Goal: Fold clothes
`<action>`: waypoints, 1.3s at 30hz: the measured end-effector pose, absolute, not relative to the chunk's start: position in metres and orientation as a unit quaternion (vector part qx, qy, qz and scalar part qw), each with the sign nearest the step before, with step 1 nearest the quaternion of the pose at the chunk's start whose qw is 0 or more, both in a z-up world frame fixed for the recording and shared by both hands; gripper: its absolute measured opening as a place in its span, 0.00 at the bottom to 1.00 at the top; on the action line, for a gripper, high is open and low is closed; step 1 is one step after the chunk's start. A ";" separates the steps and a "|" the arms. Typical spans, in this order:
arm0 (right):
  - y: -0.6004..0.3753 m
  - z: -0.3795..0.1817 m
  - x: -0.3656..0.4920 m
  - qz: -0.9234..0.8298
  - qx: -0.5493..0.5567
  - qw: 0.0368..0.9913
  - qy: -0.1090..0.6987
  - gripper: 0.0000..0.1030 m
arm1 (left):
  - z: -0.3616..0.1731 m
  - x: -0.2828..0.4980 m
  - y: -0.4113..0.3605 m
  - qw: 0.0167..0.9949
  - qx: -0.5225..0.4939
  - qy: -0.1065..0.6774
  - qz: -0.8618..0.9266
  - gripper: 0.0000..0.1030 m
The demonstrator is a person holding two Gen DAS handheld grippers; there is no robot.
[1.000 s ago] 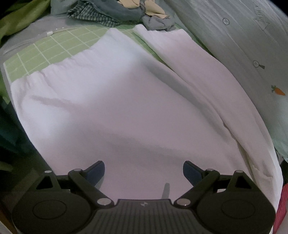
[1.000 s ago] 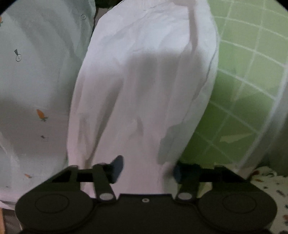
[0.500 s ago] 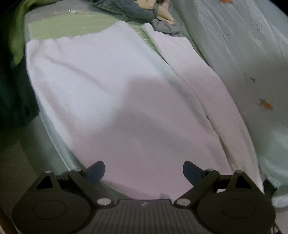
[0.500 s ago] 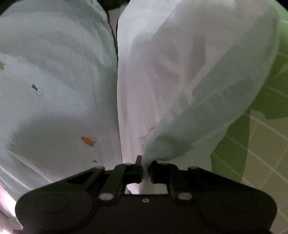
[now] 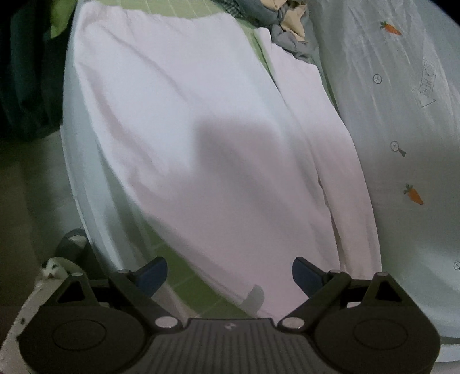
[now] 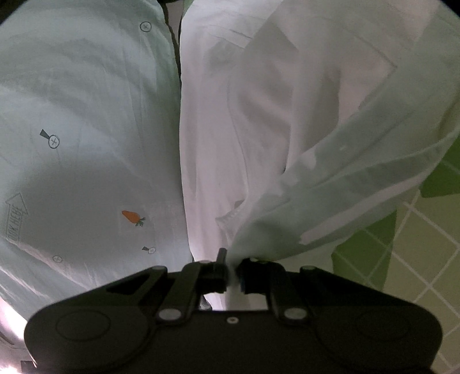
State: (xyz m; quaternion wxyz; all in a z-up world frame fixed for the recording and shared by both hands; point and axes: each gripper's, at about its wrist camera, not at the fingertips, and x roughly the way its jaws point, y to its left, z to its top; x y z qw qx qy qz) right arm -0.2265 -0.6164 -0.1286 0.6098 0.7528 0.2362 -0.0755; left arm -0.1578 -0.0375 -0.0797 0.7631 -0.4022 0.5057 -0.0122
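White trousers (image 5: 201, 129) lie spread flat on a green grid mat (image 5: 198, 276), one leg (image 5: 322, 138) running along the right side. My left gripper (image 5: 230, 273) hovers open over the trousers' near corner, with nothing between its blue-padded fingers. In the right wrist view, my right gripper (image 6: 233, 273) is shut on an edge of the white trousers (image 6: 330, 129); the cloth rises from the jaws in a raised, slightly see-through fold over the rest of the garment.
A pale sheet with carrot prints (image 5: 402, 129) (image 6: 86, 129) borders the trousers. A heap of crumpled clothes (image 5: 284, 26) sits at the far end. Dark floor and a grey slipper (image 5: 72, 244) lie left of the bed edge. Green mat (image 6: 417, 259) shows at right.
My right gripper has shut on the trousers' edge and lifted it into a raised fold. The left gripper has drawn back toward the near corner, staying open.
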 end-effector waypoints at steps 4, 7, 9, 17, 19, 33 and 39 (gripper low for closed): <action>-0.612 -0.129 -0.218 -0.080 0.756 0.607 0.233 0.08 | -0.086 -0.153 -0.040 0.754 -0.422 0.503 -0.017 0.88; -0.608 -0.130 -0.211 -0.084 0.757 0.605 0.231 0.08 | -0.092 -0.148 -0.044 0.745 -0.439 0.502 -0.014 0.84; -0.602 -0.128 -0.217 -0.087 0.759 0.604 0.229 0.08 | -0.096 -0.145 -0.045 0.739 -0.447 0.505 -0.011 0.79; -0.600 -0.121 -0.236 -0.106 0.766 0.599 0.210 0.07 | -0.097 -0.128 -0.026 0.743 -0.463 0.483 0.024 0.63; -0.598 -0.120 -0.240 -0.117 0.764 0.600 0.207 0.07 | -0.097 -0.124 -0.017 0.745 -0.457 0.484 0.035 0.61; -0.588 -0.127 -0.274 -0.262 0.726 0.596 0.221 0.23 | -0.099 -0.104 0.048 0.725 -0.489 0.478 0.084 0.57; -0.587 -0.124 -0.284 -0.301 0.706 0.597 0.234 0.34 | -0.101 -0.101 0.070 0.727 -0.489 0.471 0.102 0.56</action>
